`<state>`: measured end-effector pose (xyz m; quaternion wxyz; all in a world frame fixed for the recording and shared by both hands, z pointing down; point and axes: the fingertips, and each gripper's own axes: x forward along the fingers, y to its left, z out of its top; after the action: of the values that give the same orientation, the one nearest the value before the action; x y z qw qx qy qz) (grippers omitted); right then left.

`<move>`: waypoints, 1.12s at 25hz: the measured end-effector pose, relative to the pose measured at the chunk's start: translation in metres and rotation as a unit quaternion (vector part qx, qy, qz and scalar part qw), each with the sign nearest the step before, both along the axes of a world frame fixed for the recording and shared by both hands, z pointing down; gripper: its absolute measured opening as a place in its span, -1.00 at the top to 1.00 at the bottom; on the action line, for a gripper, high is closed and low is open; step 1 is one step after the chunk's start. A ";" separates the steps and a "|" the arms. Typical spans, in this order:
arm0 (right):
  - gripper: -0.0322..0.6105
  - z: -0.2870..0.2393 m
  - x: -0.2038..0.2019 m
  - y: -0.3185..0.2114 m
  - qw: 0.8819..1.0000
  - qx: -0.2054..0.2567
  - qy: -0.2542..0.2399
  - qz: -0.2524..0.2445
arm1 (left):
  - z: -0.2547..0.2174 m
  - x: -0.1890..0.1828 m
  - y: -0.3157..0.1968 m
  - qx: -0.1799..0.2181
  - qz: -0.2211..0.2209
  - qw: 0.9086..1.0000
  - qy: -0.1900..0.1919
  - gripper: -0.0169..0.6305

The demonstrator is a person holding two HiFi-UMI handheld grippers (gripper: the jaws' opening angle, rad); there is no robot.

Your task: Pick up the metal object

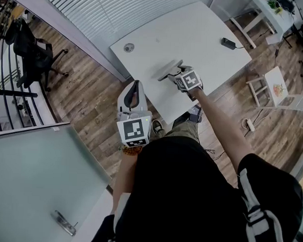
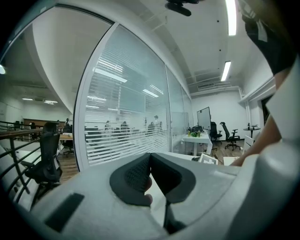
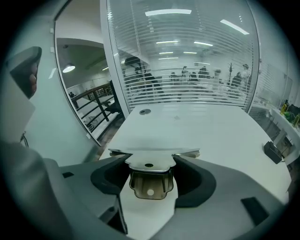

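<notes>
Right hand-held gripper (image 3: pixel 150 161) is reached out over the near part of the white desk (image 1: pixel 195 29). Its jaws are pinched on the metal object (image 3: pixel 149 183), a bent sheet bracket. The pads clamp the narrow neck on both sides. The wide flat plate sticks out ahead of the jaws and the folded tab with a hole sits back between them. Gripping the neck makes sense: it's the only part narrow enough to fit between the pads, and the plate's shoulders would stop it sliding out forward.

From above, the metal object (image 1: pixel 168 70) sits near the desk's front edge with a shadow under it. Can't tell if it's clear of the surface or resting on it. Grasp looks done, so my guess is the lift is the part in hand.

Left hand-held gripper (image 2: pixel 150 157) has its jaws pressed together at the tips with nothing between them. It's held close to the body, off the desk edge over the wood floor (image 1: pixel 87 100), and aimed at the glass wall. It's idle and probably parked there to keep out of the right arm's way.

Also on the desk, well apart from the grasp, are a small round disc (image 1: pixel 128 47) and a black box with a cable (image 1: pixel 228 43). Neither is in the lift path.

Risk: a thin plate held on its edges could pivot if it's raised fast.
</notes>
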<state>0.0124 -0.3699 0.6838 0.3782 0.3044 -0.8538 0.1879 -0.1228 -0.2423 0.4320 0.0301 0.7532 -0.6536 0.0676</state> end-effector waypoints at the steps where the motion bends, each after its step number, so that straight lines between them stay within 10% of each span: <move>1: 0.00 -0.007 -0.002 -0.001 1.000 0.003 -0.007 0.000 | -0.001 0.001 -0.002 0.002 0.001 1.000 0.000 0.90; 28: 0.00 -0.181 -0.029 -0.024 0.978 0.175 -0.106 -0.024 | -0.018 0.010 -0.050 0.029 0.014 0.999 0.019 0.90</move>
<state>-0.0164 -0.3941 0.5026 0.2304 0.3240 -0.9158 0.0576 -0.1124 -0.2921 0.4136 0.0192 0.7639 -0.6441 0.0349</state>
